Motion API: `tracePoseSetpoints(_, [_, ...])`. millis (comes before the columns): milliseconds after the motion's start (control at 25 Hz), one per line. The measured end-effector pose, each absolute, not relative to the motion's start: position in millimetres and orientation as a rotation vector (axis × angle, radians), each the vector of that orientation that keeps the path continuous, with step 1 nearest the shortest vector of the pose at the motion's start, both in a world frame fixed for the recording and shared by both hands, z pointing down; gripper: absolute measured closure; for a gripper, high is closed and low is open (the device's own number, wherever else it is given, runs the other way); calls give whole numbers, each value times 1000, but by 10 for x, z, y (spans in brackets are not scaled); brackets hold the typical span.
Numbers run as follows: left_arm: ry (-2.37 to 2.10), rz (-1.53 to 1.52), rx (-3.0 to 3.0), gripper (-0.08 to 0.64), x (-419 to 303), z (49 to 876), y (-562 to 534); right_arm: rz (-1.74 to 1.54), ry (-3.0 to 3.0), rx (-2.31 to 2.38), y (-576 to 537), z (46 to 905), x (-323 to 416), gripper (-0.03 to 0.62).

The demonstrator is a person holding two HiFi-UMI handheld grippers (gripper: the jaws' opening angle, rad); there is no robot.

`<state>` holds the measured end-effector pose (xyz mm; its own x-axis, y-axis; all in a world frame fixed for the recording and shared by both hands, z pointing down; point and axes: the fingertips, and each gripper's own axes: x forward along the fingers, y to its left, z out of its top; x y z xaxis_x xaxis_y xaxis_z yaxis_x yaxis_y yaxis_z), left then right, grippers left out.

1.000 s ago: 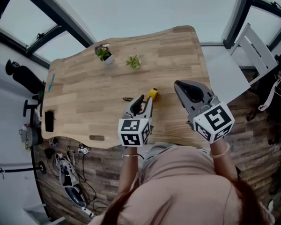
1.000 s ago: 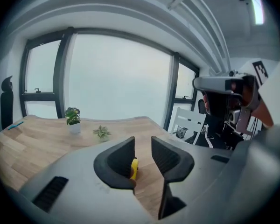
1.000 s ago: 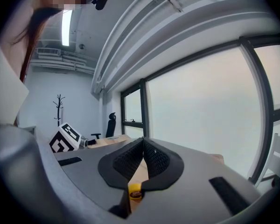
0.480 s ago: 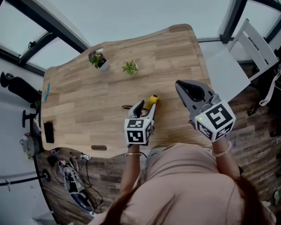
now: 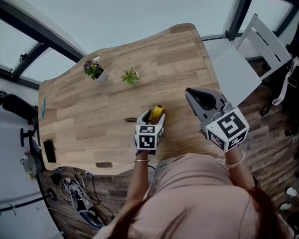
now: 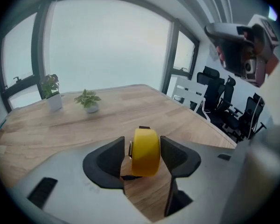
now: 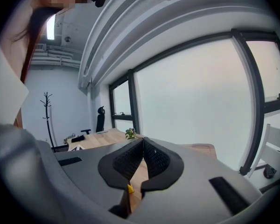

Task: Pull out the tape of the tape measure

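The yellow tape measure stands on its edge on the wooden table, in the part of the table nearest the person, roughly midway along that near edge. No blade shows outside the case in any view, so the tape itself looks not yet drawn out.

The left gripper is angled down at the table with the tape measure between its jaws. Those jaws have just been opening and now stand wide, one dark pad on each flat side of the case. A sliver of gap shows on at least one side, so the pads flank the case without clamping it.

The right gripper hangs above the table's near right part, well apart from the case. Its own view shows the jaws brought together at the tips with nothing between them.

Judged from this, the task is at its start: the case must first be gripped, then the tape's end caught and drawn away.

Two small potted plants sit toward the table's far side.
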<state>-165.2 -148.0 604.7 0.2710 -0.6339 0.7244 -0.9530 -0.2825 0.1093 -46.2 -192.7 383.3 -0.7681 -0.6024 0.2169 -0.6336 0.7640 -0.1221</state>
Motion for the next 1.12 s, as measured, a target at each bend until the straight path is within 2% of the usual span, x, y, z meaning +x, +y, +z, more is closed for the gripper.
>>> tracePoseSetpoints(240, [-1378,898,1995,326,-1632,6352,-1481,311,-2765,1013,-1974,3903,-436,592])
tracePoseSetpoints(360, [-1385,909,2000,383,-1616,6432,-1491,318,-2757,1021,-1974,3941,-428,592])
tracePoseSetpoints(680, [-1383,879,2039,390,-1565,6417,-1553,356,-2728,1052,-2013,4003,-383,592])
tracePoseSetpoints(1120, [-1414,710,2106,391,-1568,5857,-1640,387,-2755,993,-1918,4048,-515,592])
